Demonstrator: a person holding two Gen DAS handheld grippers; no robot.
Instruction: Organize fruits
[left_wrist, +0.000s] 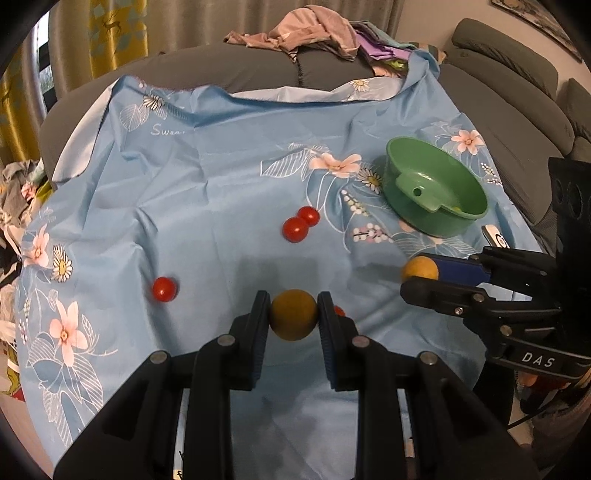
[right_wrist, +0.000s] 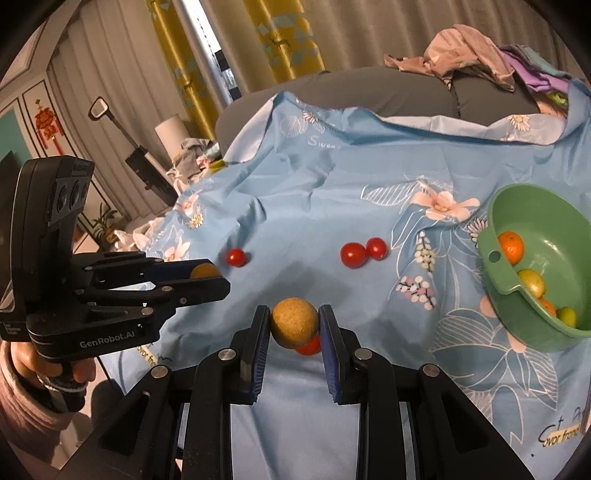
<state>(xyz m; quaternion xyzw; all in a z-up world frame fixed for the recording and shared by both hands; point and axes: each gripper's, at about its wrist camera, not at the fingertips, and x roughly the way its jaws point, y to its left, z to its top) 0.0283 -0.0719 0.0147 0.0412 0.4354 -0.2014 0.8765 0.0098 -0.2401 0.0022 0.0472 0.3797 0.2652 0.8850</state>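
Fruit is partly gathered: in the right wrist view the green plastic bowl with a handle tab (right_wrist: 546, 266) already holds an orange mandarin (right_wrist: 511, 246) and several small yellow-green and orange fruits (right_wrist: 532, 282). By my judgement the job is roughly half done.

The left tongs (left_wrist: 293, 319) are closed on a round mustard-yellow fruit (left_wrist: 293, 319), held above the blue floral cloth (left_wrist: 221, 184). The right tongs (right_wrist: 294, 323) likewise clamp a rough-skinned yellow ball-shaped fruit (right_wrist: 294, 322), with a red tomato (right_wrist: 309, 347) lying on the cloth just beneath it. Each pair of tongs shows in the other's camera, side by side and near each other.

Left on the cloth are two red cherry tomatoes touching each other (left_wrist: 301, 224) near the middle, a single red tomato (left_wrist: 163, 289) further to the left, and the one beneath the right tongs. Both held fruits probably go to the bowl next, then these four.

The bowl sits at the right side of the cloth, close to its edge beside the grey sofa cushions (left_wrist: 517, 96). Open cloth lies between the tongs and the bowl, so the path looks free, though the right tongs stand between the left tongs and the bowl. The cloth is wrinkled and soft, so loose tomatoes may roll if nudged.
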